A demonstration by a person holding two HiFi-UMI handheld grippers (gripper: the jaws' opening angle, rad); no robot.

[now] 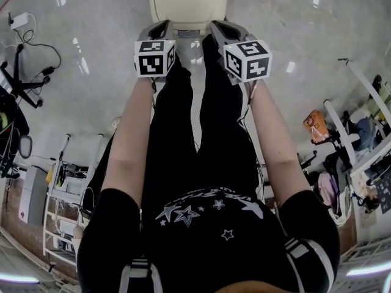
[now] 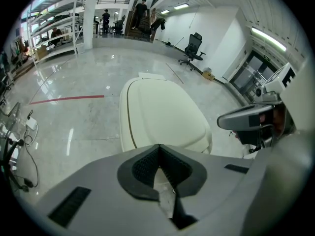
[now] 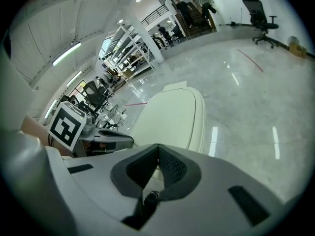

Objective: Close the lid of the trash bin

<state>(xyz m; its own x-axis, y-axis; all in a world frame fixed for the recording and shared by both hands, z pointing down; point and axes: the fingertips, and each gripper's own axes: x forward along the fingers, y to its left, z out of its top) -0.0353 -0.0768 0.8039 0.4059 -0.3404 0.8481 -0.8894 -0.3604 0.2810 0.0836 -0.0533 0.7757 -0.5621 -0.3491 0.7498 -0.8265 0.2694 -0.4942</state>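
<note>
Cream trash bin (image 1: pixel 188 2) stands on the floor (image 1: pixel 91 84) directly ahead of the person, at the top of the head view. Its lid (image 2: pixel 165 114) appears to lie flat on the body, no gap seen along the visible rim.

Left gripper (image 1: pixel 160 28): fingers (image 2: pixel 142 166) together at the tips, nothing held. It hangs just above the near edge of the lid; contact cannot be judged.

Right gripper (image 1: pixel 223 28): fingers together, empty, beside the left one over the same near edge.

Judgement: closing step looks finished or at its very end. Next move, if any, calls for a light downward press with the shut tips to seat the lid, then lifting both grippers clear
</note>
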